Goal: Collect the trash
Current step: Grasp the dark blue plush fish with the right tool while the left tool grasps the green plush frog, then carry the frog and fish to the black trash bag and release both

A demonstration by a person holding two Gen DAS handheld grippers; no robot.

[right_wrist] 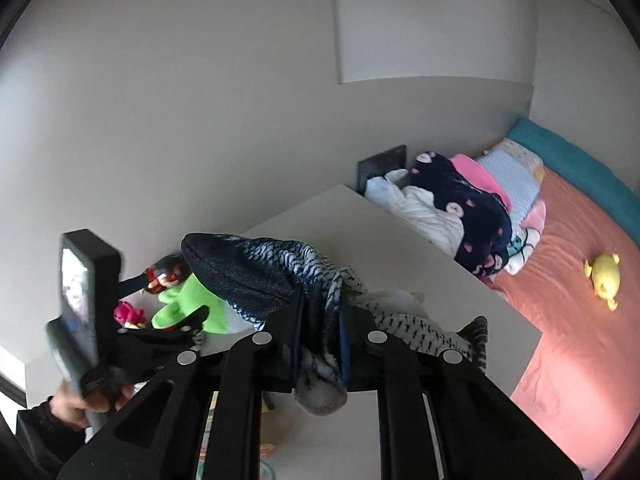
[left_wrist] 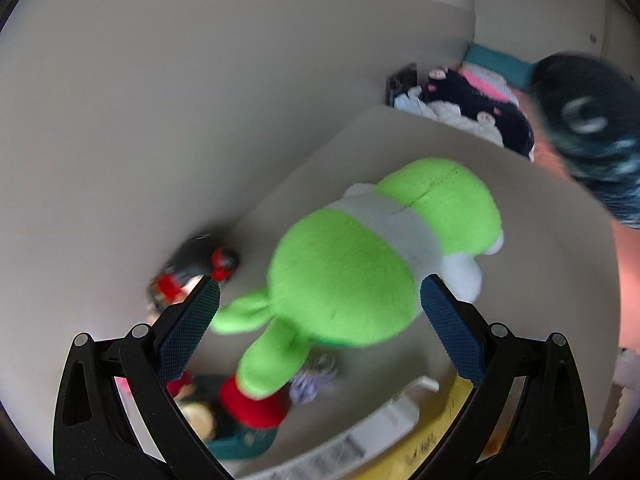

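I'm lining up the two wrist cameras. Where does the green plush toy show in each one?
Left wrist: green plush toy fills the centre, between the open fingers of the left gripper.
Right wrist: it sits small at lower left, behind the patterned fabric.
Shared landmark: the white table.

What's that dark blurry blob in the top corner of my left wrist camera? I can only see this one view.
Observer: The right wrist view shows it sharply. It's a dark blue and white patterned cloth, pinched in the shut right gripper.
Operator: Is anything on the bed that I can't see?
Observer: Yes, a yellow plush toy lies by itself on the pink sheet.
Operator: Who's holding my gripper?
Observer: A hand grips the handle of your left gripper, low at the left edge of the right wrist view.
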